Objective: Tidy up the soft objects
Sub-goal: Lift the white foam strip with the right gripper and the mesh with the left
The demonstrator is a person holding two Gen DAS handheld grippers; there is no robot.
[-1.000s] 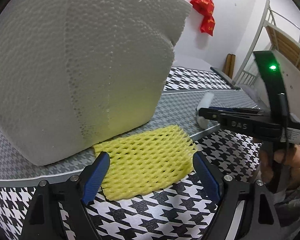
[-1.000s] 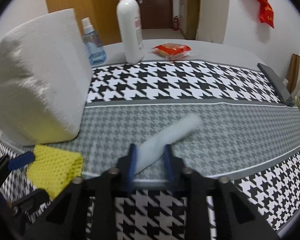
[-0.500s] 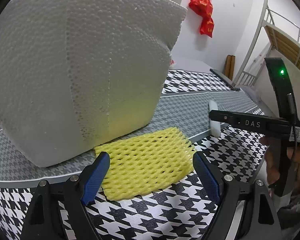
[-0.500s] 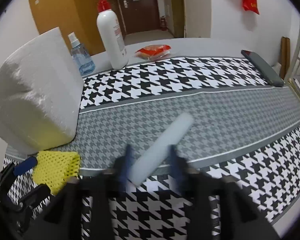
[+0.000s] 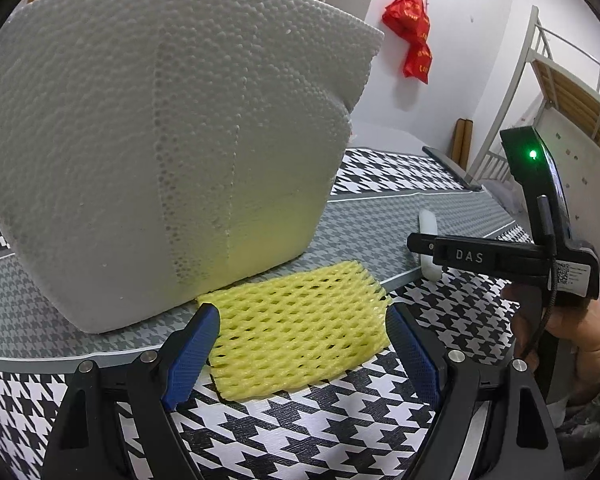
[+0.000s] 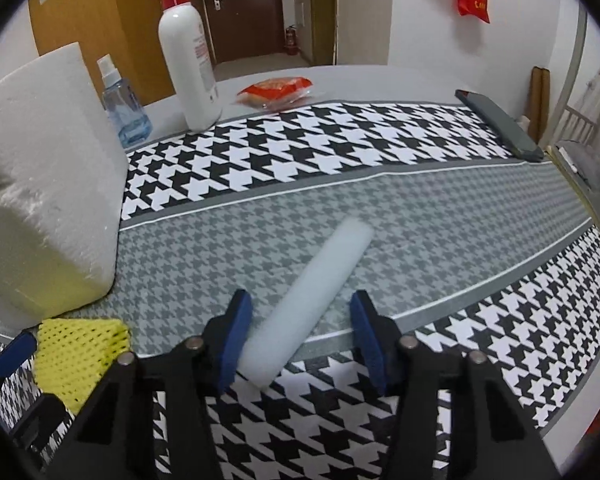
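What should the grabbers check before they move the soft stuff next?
1. Left gripper jaws wide enough for the yellow foam net: ok, they stand open on either side of it.
2. Net lying flat and free: cannot tell, its far edge runs up to the big white foam block, maybe under it.
3. Right gripper gripping the white foam stick: not ok. Its jaws have just been closing, but only the left pad is near the stick; a gap shows on the right.
4. Stick resting on the houndstooth cloth: ok.
5. Bottles out of the way: ok, the pump bottle and spray bottle stand far back.
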